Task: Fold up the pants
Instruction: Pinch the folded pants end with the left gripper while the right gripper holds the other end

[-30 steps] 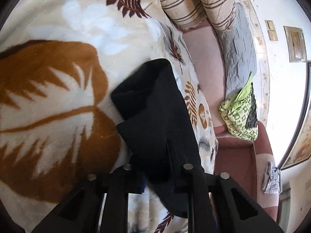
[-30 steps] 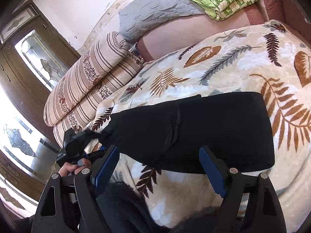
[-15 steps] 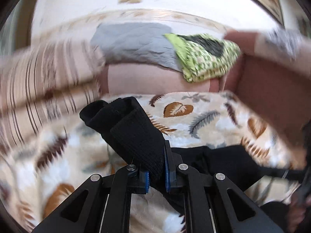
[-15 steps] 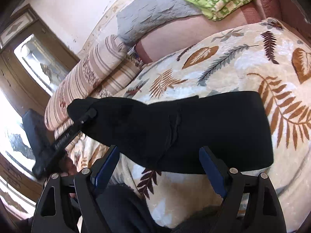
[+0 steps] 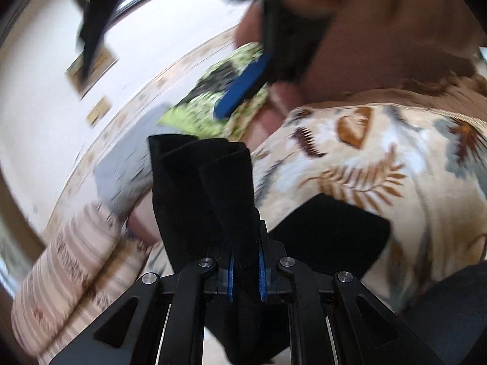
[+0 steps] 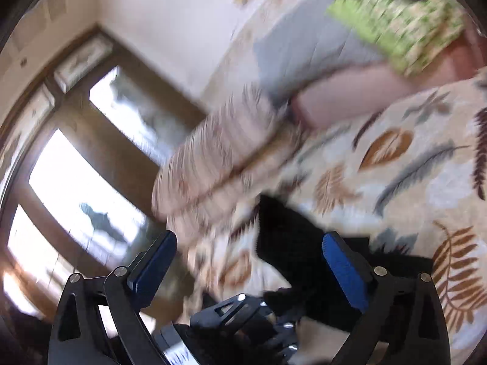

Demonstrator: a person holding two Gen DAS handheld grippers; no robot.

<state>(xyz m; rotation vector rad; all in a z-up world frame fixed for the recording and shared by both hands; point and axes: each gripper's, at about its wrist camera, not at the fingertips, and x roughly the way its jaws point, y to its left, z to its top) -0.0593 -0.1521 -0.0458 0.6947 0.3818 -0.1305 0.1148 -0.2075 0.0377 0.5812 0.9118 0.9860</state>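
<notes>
**One pair of pants, two grippers**

Pants: one, black, an end bunched upright and pinched by the left hand-held gripper; remainder lies on the leaf-print blanket. Right hand-held gripper: spread, holding nothing, above the pants. Striped pillows: two, at blanket edge.

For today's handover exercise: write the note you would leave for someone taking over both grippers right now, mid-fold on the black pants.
Left gripper: shut on one end of the black pants, lifted off the leaf-print blanket.
Right gripper: open, holding nothing, hovering above the blanket.
The rest of the pants lies on the blanket.
Done: one end picked up.
Left: carry that end over the flat part, lay it down, release, probably smooth. Both views are blurred.
</notes>
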